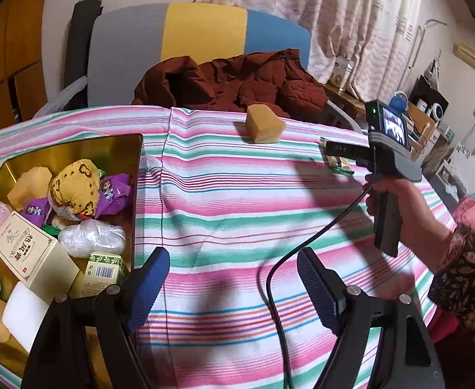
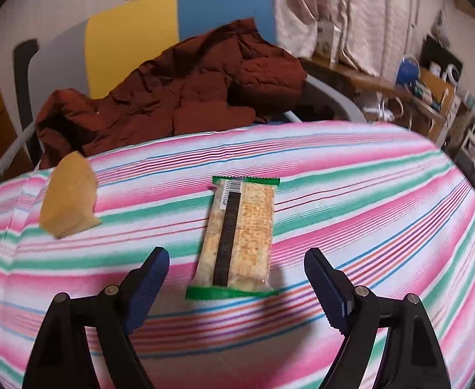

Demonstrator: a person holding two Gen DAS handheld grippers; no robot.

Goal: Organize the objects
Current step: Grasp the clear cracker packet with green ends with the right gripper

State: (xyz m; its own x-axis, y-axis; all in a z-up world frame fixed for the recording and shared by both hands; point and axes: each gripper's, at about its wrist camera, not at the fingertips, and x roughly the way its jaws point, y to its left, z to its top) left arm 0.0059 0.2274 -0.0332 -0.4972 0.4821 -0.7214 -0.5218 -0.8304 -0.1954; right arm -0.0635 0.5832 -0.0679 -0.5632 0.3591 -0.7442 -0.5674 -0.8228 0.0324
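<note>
A cracker packet with green ends [image 2: 237, 243] lies on the striped cloth, between and just ahead of the open jaws of my right gripper [image 2: 236, 259]; in the left wrist view the packet [image 1: 339, 162] lies under the right gripper's fingers [image 1: 341, 150]. A tan sponge block [image 2: 68, 197] sits to its left, also in the left wrist view [image 1: 265, 123]. My left gripper [image 1: 232, 259] is open and empty over the cloth, beside a gold tin [image 1: 75, 146] at the left that holds several packets, boxes and sponges.
A brown jacket [image 1: 231, 81] lies on a grey, yellow and blue chair [image 1: 205, 32] behind the table. The right gripper's cable [image 1: 289, 253] runs across the cloth. A cluttered wooden shelf [image 2: 432, 90] stands at the far right.
</note>
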